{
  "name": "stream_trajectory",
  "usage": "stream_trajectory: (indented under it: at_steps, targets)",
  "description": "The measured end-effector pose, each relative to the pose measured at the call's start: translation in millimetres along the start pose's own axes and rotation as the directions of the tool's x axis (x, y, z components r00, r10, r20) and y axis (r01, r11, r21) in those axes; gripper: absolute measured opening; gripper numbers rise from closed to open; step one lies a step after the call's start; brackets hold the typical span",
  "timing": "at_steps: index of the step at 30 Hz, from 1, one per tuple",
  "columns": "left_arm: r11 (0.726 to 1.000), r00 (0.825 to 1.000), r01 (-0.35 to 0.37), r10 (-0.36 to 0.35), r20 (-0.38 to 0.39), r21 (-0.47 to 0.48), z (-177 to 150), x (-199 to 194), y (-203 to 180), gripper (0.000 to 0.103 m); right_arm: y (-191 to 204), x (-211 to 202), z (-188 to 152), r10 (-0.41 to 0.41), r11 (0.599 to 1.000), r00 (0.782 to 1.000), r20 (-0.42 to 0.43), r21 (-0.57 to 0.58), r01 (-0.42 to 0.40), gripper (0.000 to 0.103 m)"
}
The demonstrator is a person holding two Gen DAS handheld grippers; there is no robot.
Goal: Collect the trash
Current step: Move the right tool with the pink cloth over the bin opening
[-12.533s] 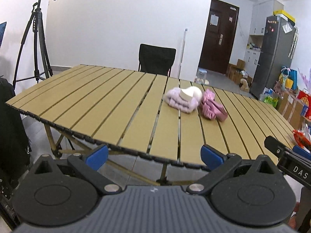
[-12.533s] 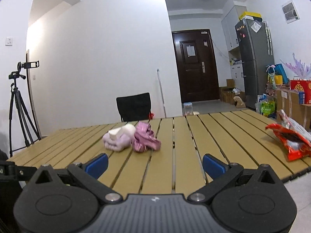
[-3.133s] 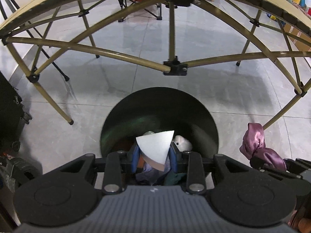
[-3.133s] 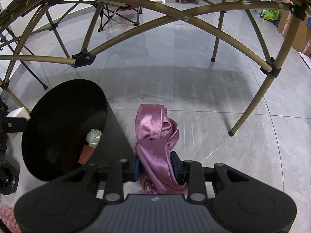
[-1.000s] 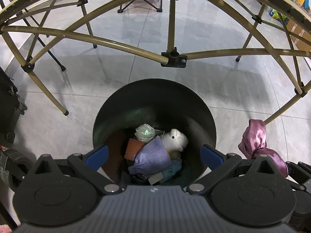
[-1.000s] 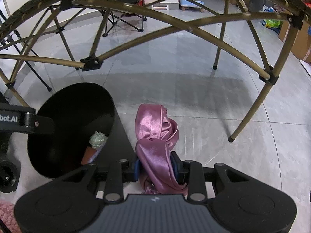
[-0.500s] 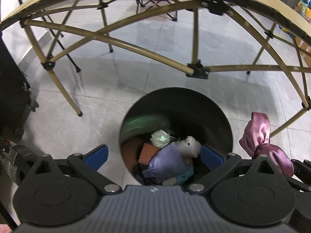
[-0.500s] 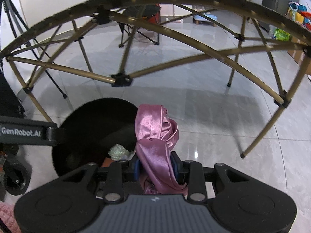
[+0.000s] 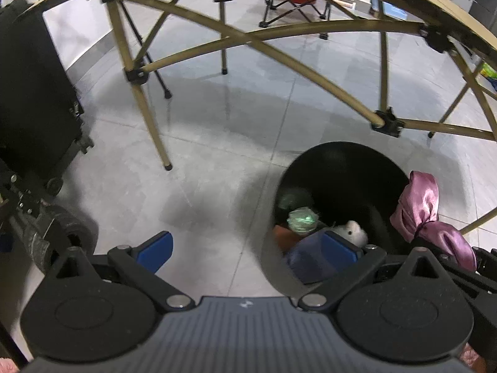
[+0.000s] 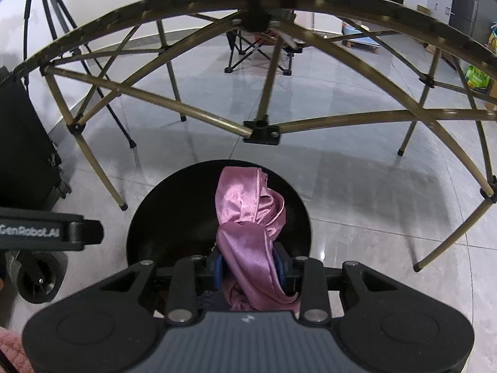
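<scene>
right tool [image 10: 248,269] pinching pink cloth [image 10: 248,217] over black bin [image 10: 149,217] — left tool [image 9: 247,247] spread, empty

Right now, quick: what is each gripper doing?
Left gripper: open, holding nothing.
Right gripper: shut on the shiny pink satin cloth, above the round black bin.

Glossy grey tiled floor [image 9: 217,130] carries everything. Standing on it: round black trash bin [image 10: 174,217], just in front of the folding table's tan metal legs [image 9: 149,118] with black rubber feet. Black folding camp chair [image 10: 257,46] stands further back, beyond the table frame. Black tripod legs [image 10: 121,124] at left. Black wheeled case [image 9: 34,99] at the left edge, its wheel [image 10: 40,276] on the tile.
</scene>
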State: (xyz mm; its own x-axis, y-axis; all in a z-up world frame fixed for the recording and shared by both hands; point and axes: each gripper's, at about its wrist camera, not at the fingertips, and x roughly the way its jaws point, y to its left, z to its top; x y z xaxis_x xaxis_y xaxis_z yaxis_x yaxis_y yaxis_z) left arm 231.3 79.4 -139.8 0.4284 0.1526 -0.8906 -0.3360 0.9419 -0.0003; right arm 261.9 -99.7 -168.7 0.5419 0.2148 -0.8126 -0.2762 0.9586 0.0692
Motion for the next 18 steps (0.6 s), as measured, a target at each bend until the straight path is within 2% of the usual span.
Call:
stream_trajectory:
  at_steps: [7, 18]
  targets:
    - [0.999, 1.0, -0.013, 0.012, -0.011, -0.042, -4.8, 2.4, 29.6, 0.103, 18.0, 13.8, -0.3, -0.014, 1.0, 1.0, -0.026, -0.021, 0.013, 0.03]
    - [0.997, 1.0, -0.022, 0.02, -0.021, -0.075, -8.2, 5.4, 53.8, 0.103, 34.6, 32.7, 1.2, -0.03, 0.999, 0.998, -0.05, -0.037, 0.028, 0.03]
